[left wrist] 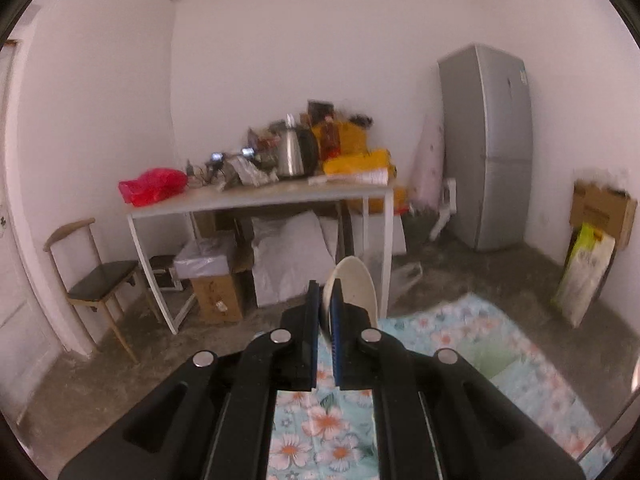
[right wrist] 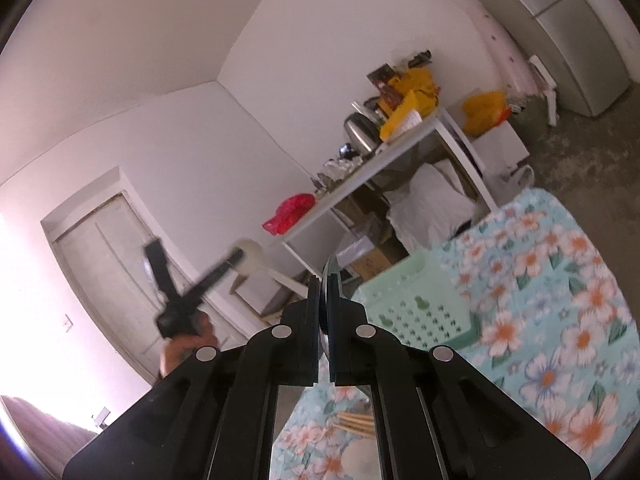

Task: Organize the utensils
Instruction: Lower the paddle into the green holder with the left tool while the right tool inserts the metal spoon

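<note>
Both grippers loaded, raised over the floral cloth (left wrist: 460,332).
Left wrist view: left gripper (left wrist: 326,300) pinching a white ceramic spoon (left wrist: 354,280) — bowl projecting past the tips. Right wrist view: right gripper (right wrist: 326,292) clamped on a thin metal utensil (right wrist: 331,276), kind unclear — green basket (right wrist: 416,304) just beyond.

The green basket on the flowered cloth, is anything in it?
Cannot tell. The green basket shows only its perforated side wall and rim in the right wrist view; its inside is hidden from that angle.
</note>
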The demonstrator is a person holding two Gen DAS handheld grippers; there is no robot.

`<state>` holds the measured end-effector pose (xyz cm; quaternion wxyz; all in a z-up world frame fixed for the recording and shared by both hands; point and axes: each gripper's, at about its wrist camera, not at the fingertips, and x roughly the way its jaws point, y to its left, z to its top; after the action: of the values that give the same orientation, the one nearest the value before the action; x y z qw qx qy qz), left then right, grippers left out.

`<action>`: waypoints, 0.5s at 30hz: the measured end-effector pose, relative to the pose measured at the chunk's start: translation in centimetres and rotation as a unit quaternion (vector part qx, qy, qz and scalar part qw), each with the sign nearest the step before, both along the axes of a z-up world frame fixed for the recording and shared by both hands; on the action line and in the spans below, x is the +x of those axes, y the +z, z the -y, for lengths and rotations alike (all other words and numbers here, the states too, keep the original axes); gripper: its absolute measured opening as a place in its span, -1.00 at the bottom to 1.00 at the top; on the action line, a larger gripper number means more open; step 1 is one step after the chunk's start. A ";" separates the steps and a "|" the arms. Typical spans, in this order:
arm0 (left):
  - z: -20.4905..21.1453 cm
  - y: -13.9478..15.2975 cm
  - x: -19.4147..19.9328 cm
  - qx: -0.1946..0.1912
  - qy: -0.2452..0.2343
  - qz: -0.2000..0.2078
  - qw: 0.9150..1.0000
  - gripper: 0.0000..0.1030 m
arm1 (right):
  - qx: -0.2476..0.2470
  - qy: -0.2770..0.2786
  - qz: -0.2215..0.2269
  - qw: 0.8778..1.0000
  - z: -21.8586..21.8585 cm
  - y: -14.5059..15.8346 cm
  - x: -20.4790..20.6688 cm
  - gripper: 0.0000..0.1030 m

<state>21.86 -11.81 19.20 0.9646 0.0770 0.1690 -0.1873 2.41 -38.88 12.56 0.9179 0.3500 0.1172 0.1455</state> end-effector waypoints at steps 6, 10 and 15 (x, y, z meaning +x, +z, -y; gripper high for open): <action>1.7 -3.2 0.4 0.073 0.023 0.028 0.997 -0.91 | -0.021 0.002 0.009 1.000 0.3 0.9 0.7 -0.96; 2.0 -3.3 0.2 0.080 0.025 0.043 0.996 -0.91 | -0.031 0.004 0.007 1.000 0.0 1.2 0.9 -0.96; 0.9 -1.5 -0.1 0.045 0.031 0.060 0.997 -0.91 | -0.034 0.004 0.003 0.999 -0.2 1.1 1.1 -0.96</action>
<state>21.76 -12.76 17.69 0.9739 0.1260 0.1214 -0.1448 3.48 -38.71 13.66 0.9290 0.3175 0.1209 0.1464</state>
